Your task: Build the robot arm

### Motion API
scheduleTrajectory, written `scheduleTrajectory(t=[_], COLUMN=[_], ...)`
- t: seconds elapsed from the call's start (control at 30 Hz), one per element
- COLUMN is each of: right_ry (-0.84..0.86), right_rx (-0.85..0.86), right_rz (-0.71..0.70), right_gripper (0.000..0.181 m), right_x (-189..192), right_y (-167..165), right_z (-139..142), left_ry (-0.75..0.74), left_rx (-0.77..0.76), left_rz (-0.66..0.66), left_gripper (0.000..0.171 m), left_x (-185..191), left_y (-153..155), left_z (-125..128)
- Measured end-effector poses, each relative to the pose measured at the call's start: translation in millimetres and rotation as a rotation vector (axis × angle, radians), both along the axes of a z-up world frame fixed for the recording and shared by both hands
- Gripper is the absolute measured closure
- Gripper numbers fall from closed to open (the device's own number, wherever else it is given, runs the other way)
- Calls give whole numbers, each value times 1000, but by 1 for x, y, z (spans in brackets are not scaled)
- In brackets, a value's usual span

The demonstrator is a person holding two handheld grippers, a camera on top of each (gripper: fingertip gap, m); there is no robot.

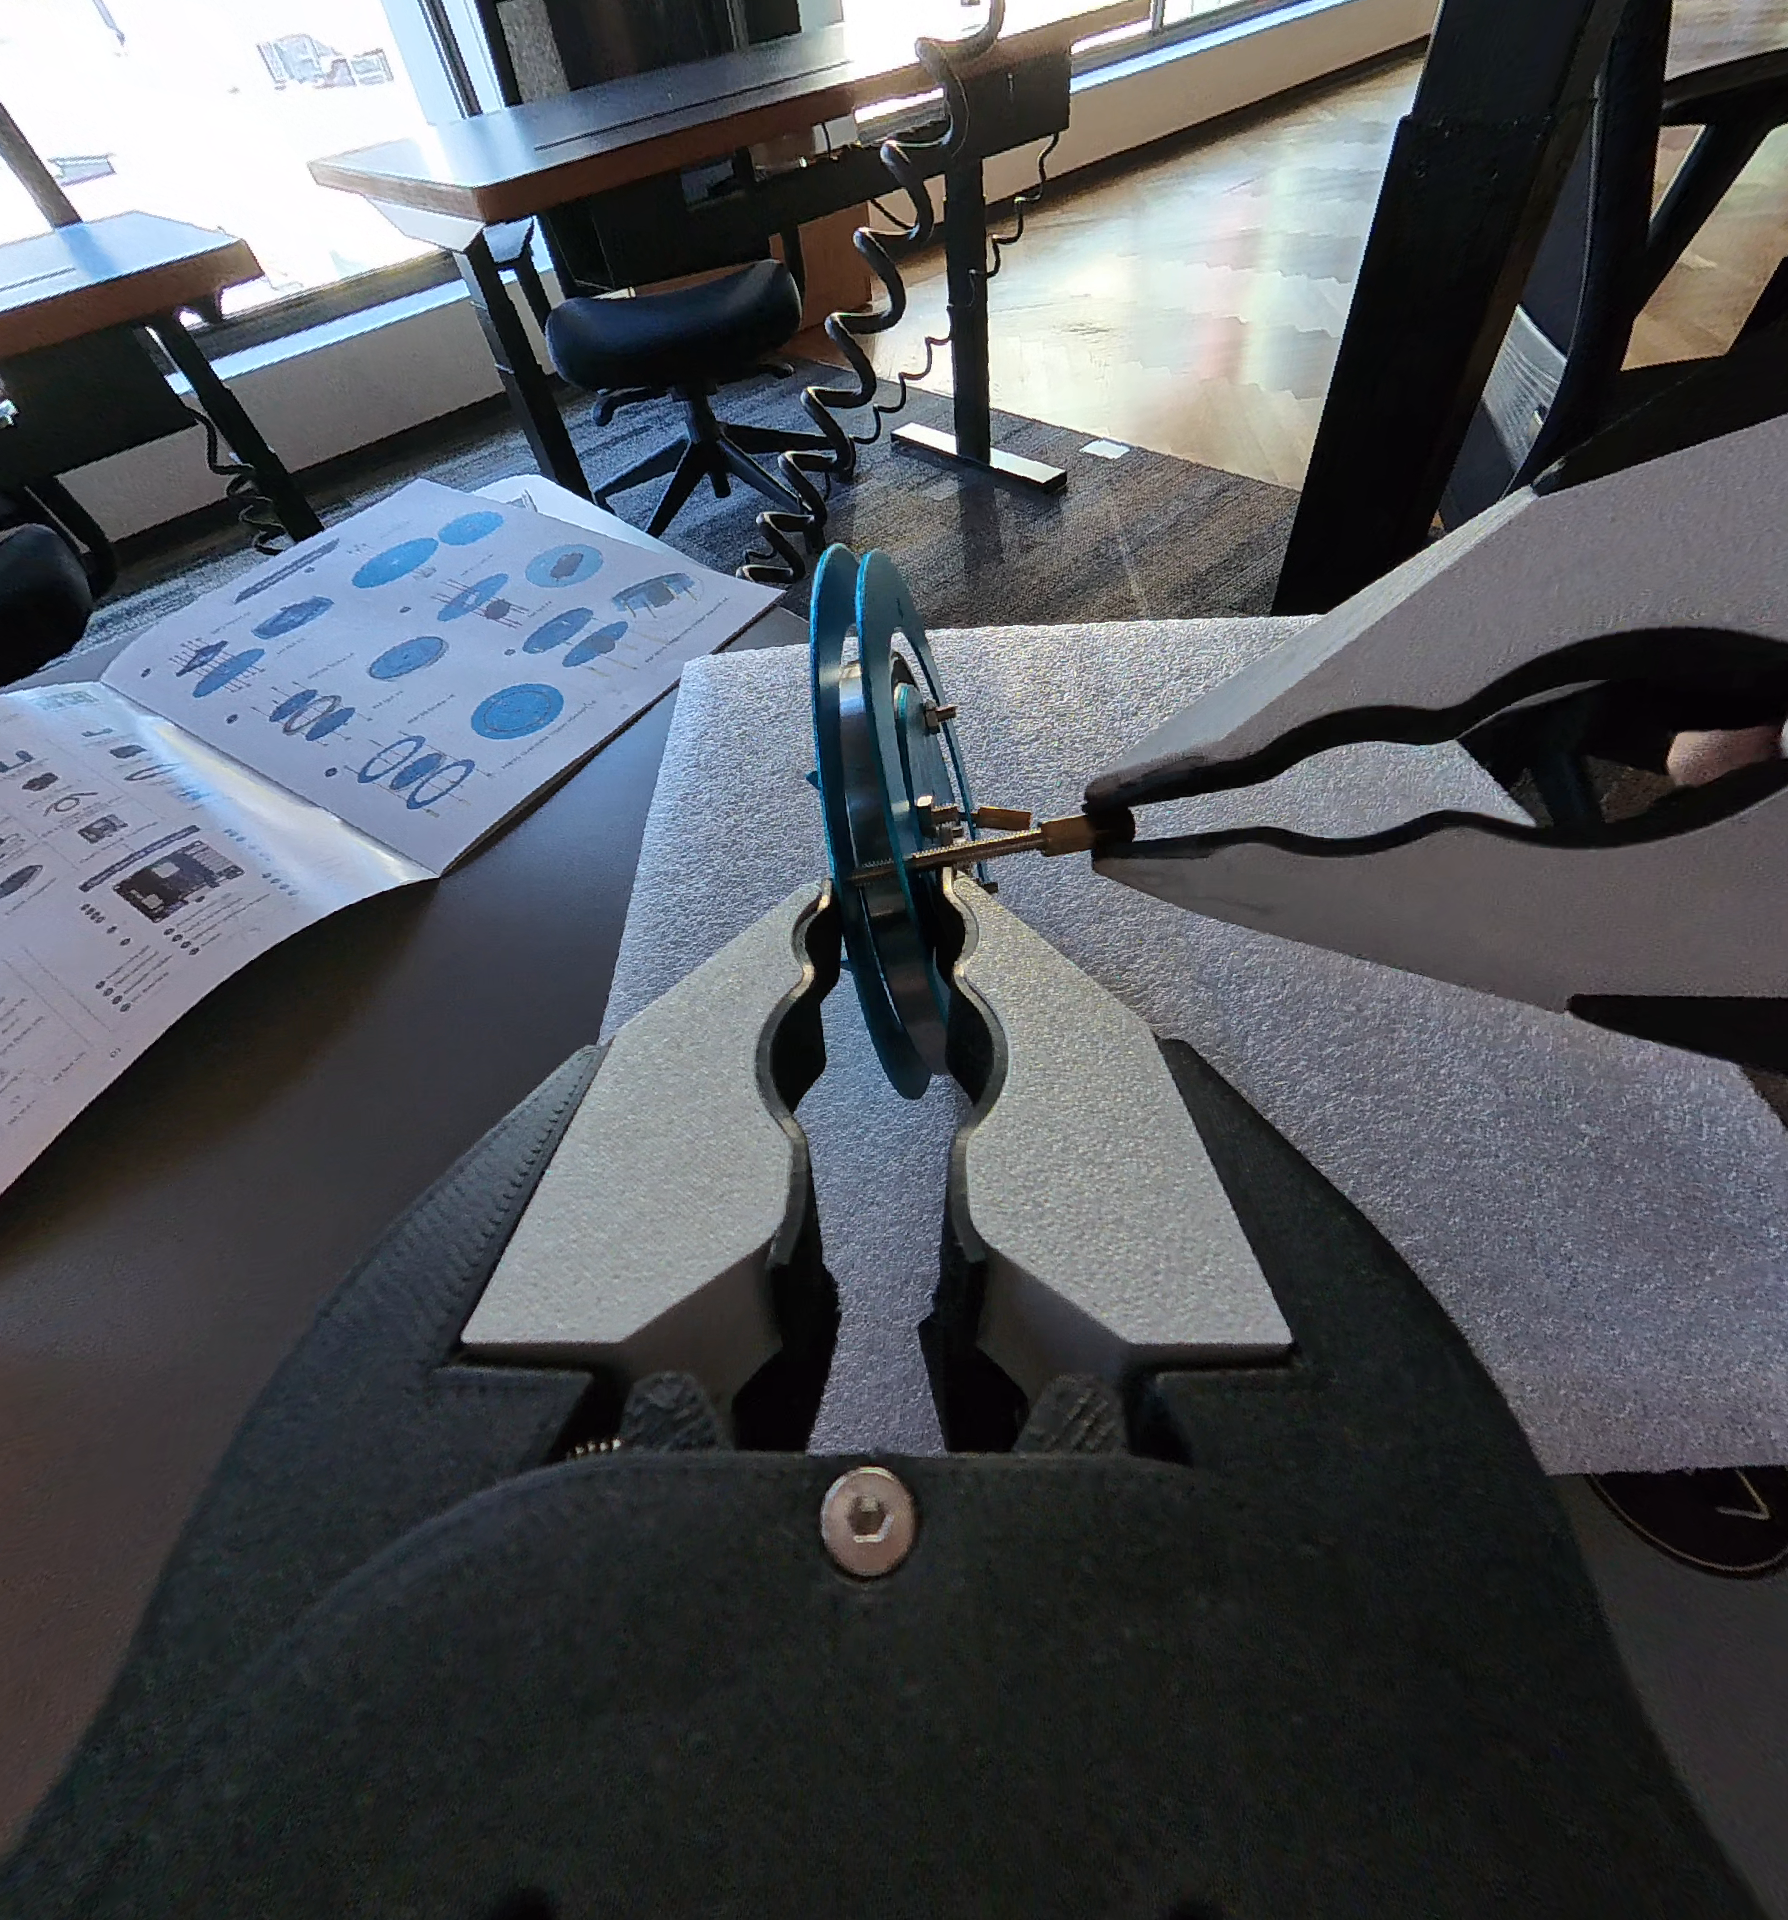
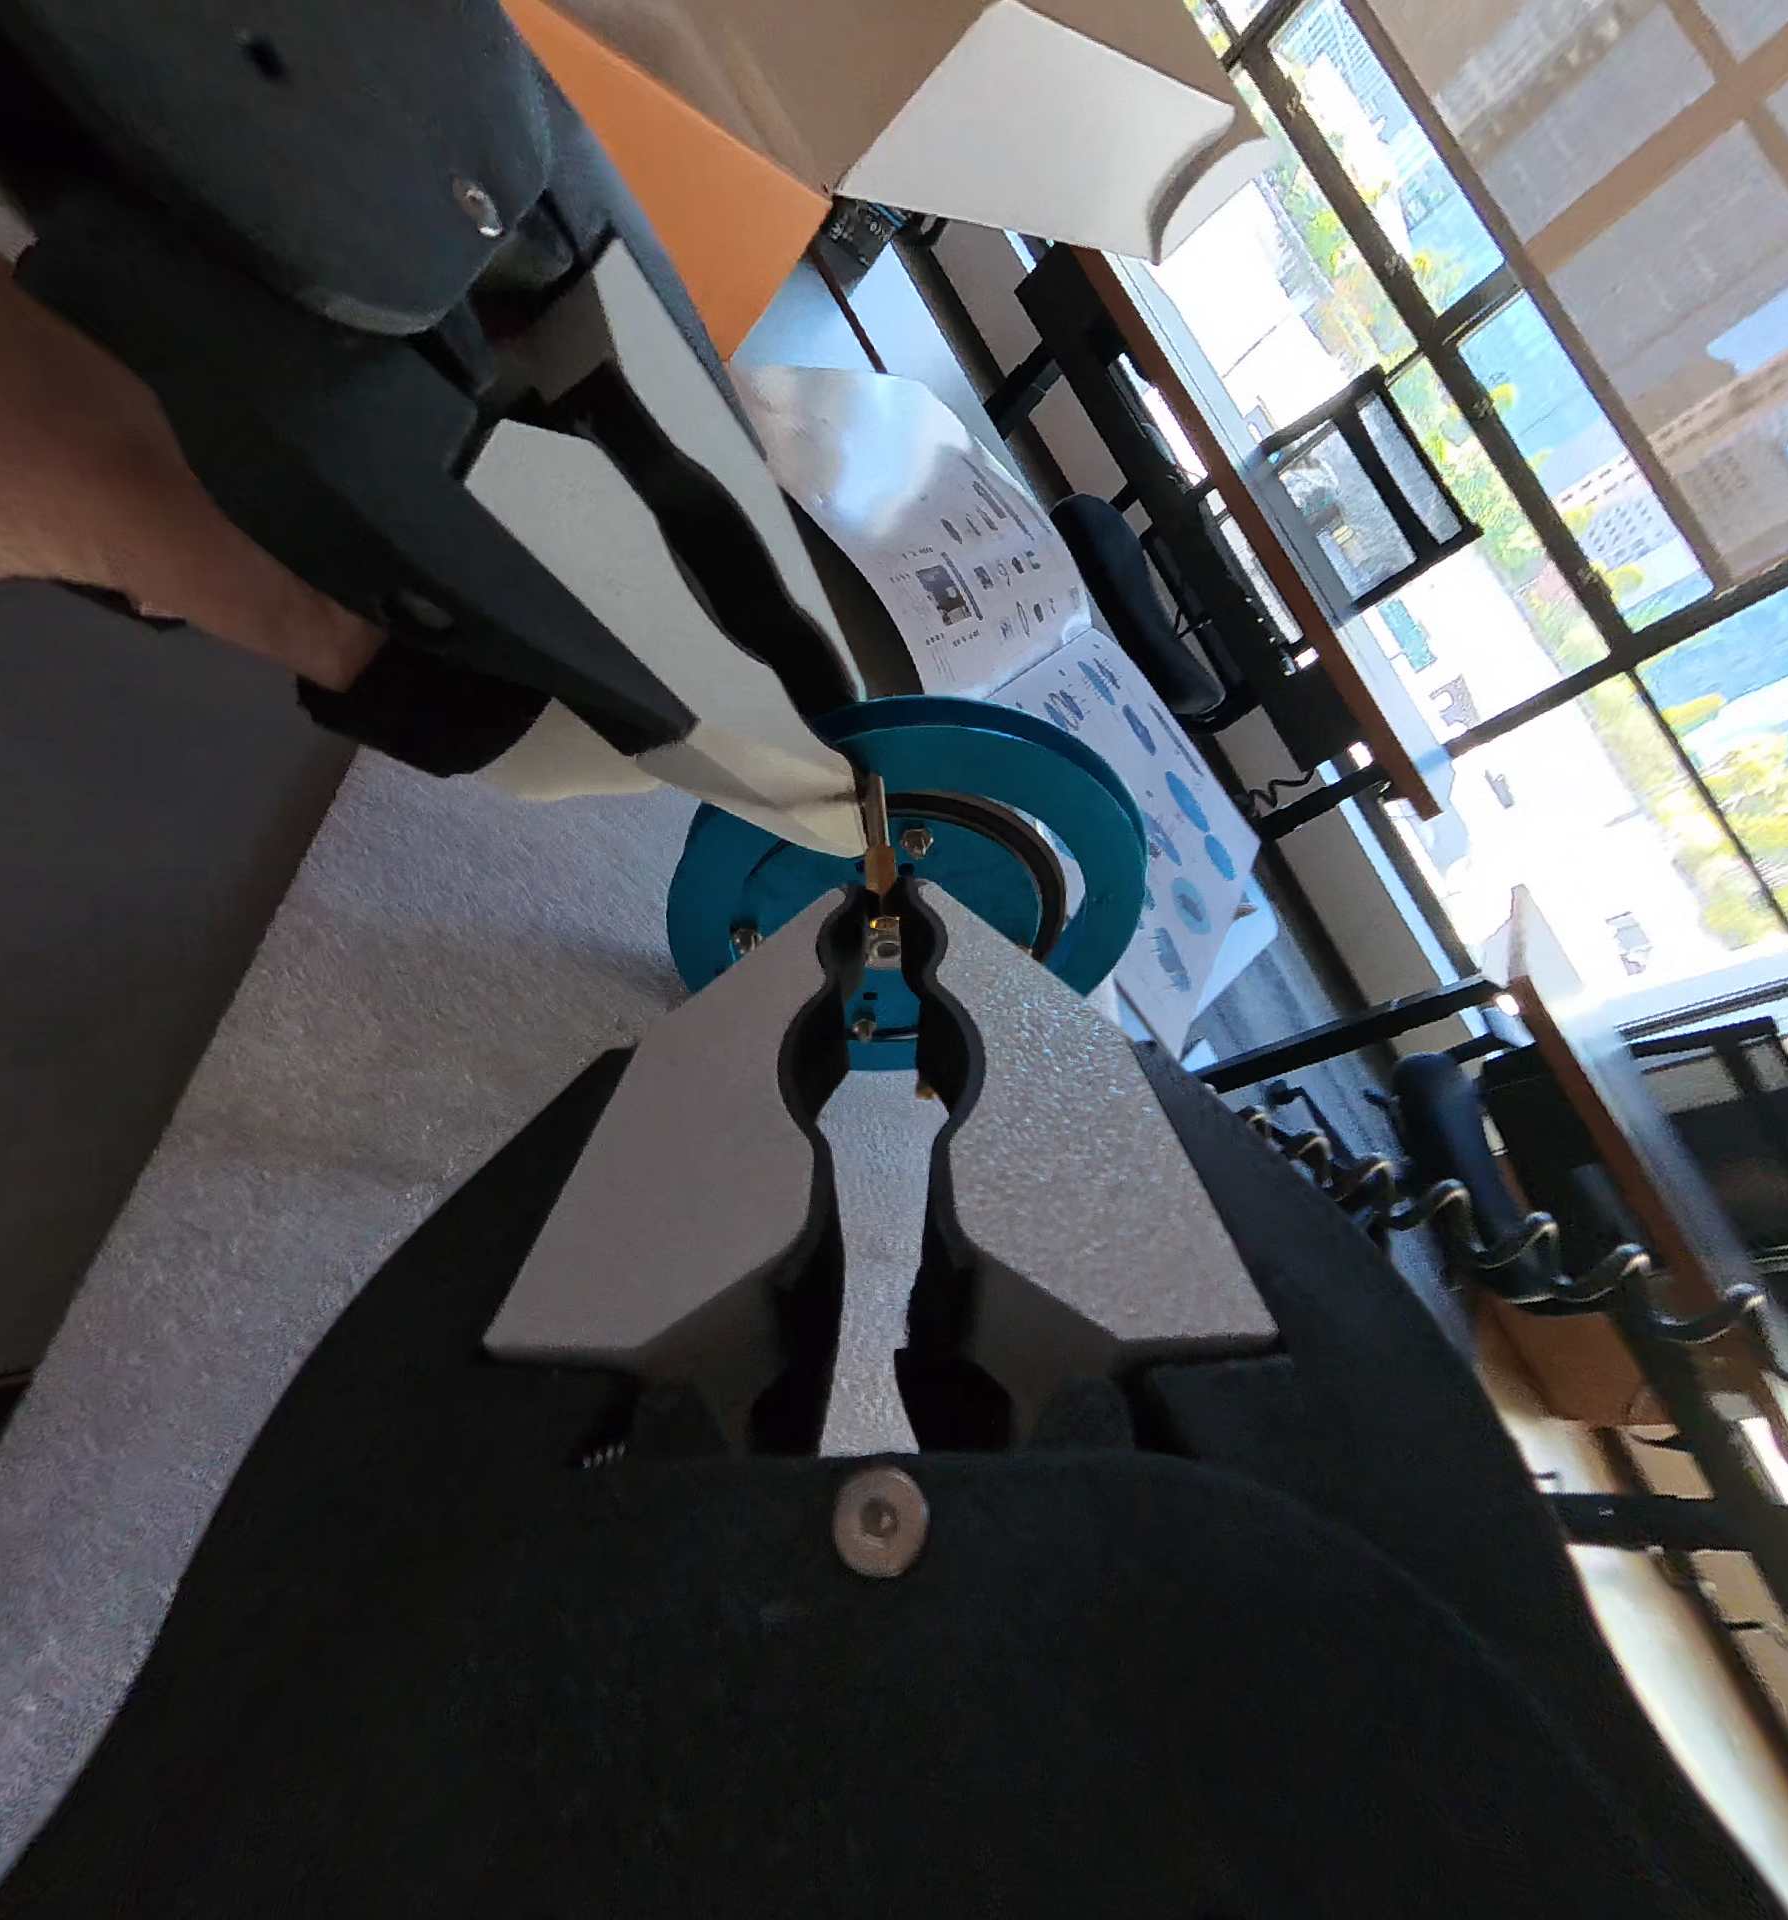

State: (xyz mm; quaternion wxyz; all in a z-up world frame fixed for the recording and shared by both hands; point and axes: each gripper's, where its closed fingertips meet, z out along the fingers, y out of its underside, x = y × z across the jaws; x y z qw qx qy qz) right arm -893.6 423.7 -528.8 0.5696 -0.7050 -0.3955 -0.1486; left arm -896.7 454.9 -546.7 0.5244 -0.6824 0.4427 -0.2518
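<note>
Left tool [image 1: 895, 894]: it is closed on the blue disc assembly [image 1: 869, 790], which stands on its edge between the two grey fingers, in the centre of the left wrist view.
Blue disc assembly: several thin blue rings and discs with a dark ring between them, with small nuts and brass standoffs on the face. In the right wrist view the assembly [image 2: 983, 831] is in the middle of the frame, held from the upper left by the left tool [image 2: 848, 800].
Right tool [image 2: 882, 914]: it is closed on the brass standoff [image 2: 877, 883] at the end of a thin threaded screw. In the left wrist view the right tool [image 1: 1108, 821] comes from the right edge, and its tips pinch the brass standoff [image 1: 1066, 831].
Threaded screw [image 1: 931, 857]: it lies about level and goes from the standoff through the blue discs.
Foam sheet [image 1: 1285, 1039]: white, it lies on the bench [image 1: 350, 1143] below both tools, centre and right of the frame.
Instruction booklet [image 1: 298, 727]: open, at the left of the frame, just beside the foam sheet, with blue diagrams on the pages.
Background: black stool [image 1: 677, 332] and desks in the upper part, in front of bright windows.
</note>
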Motion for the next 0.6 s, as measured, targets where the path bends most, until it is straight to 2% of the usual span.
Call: scheduleTrajectory(t=[0.3,0.37,0.43,0.6], right_ry=[-461,-508,-421,120], right_rx=[167,191,156,-20], right_rz=[11,5,-9,-39], right_gripper=[177,177,178,178], right_x=[0,0,0,-1], right_y=[-1,0,0,0], right_z=[4,3,3,3], left_ry=[-1,0,-3,3], left_rx=[2,-6,-12,-1], left_rz=[18,19,18,22], left_gripper=[155,156,156,156], left_x=[2,2,1,1], left_y=[-1,0,0,0], left_z=[1,0,0,0])
